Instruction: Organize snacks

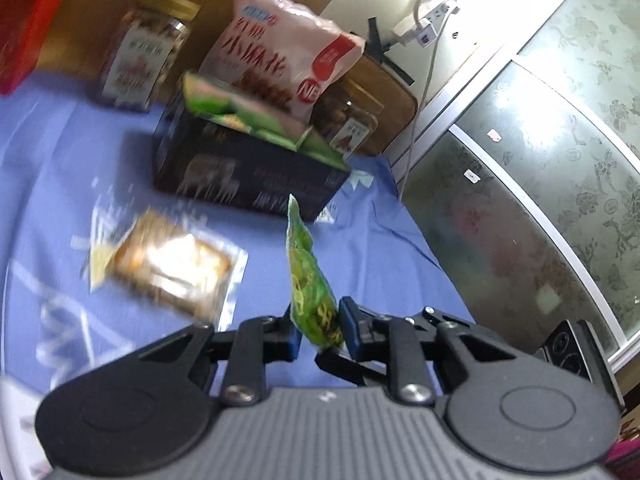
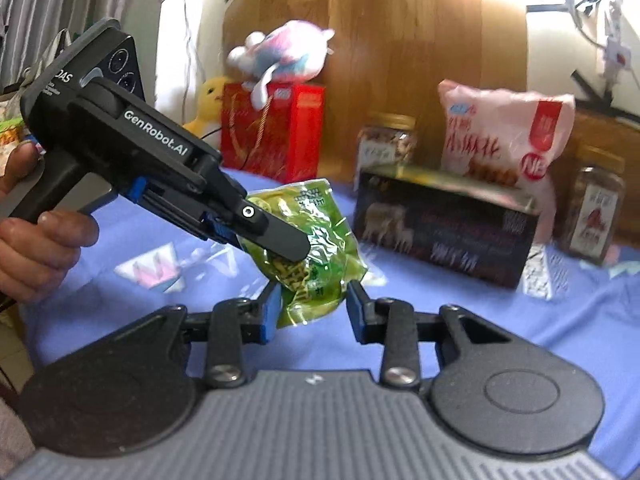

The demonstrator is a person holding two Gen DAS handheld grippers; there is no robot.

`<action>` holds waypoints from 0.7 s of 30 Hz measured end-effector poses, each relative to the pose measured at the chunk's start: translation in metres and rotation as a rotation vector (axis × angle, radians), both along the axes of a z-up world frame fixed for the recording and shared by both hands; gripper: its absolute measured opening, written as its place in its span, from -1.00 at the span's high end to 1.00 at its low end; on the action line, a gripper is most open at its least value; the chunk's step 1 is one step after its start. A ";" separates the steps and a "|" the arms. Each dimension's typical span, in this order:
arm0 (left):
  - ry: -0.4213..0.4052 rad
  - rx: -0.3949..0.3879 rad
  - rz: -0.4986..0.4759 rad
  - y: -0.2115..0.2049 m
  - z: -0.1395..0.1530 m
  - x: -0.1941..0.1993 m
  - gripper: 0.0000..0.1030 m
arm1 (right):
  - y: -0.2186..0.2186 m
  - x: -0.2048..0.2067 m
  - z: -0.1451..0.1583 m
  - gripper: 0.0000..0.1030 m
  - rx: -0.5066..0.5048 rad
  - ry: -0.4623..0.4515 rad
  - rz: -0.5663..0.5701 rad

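Observation:
My left gripper is shut on a green snack packet and holds it edge-on above the blue cloth. In the right wrist view the same left gripper holds the green packet in the air. My right gripper is open, its jaws on either side of the packet's lower end. A dark box holds green packets; it also shows in the right wrist view. A clear-wrapped brown cake lies on the cloth.
A pink bag leans behind the box, with a jar on each side. A red box with plush toys stands far left. The blue cloth ends at a glass cabinet.

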State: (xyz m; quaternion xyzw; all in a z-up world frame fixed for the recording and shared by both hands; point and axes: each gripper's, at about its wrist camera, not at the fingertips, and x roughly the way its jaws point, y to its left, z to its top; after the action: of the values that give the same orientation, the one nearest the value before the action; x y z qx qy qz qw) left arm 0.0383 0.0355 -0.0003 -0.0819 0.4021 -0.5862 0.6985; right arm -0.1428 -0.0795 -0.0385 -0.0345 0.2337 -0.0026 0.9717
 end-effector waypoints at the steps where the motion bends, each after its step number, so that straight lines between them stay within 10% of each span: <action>1: -0.015 0.000 -0.004 -0.005 0.005 0.001 0.63 | -0.003 0.002 0.002 0.26 -0.006 -0.009 -0.007; 11: -0.062 -0.034 -0.049 -0.048 0.030 0.013 0.63 | -0.038 0.017 0.022 0.26 -0.022 -0.073 -0.092; 21: 0.014 0.071 -0.059 -0.034 -0.026 -0.013 0.61 | -0.031 -0.010 -0.004 0.23 0.074 0.083 -0.108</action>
State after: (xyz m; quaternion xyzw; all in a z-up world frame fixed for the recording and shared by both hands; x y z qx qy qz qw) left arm 0.0254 0.0019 -0.0266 -0.0494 0.4296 -0.5913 0.6807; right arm -0.1527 -0.1103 -0.0422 0.0142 0.2754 -0.0451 0.9602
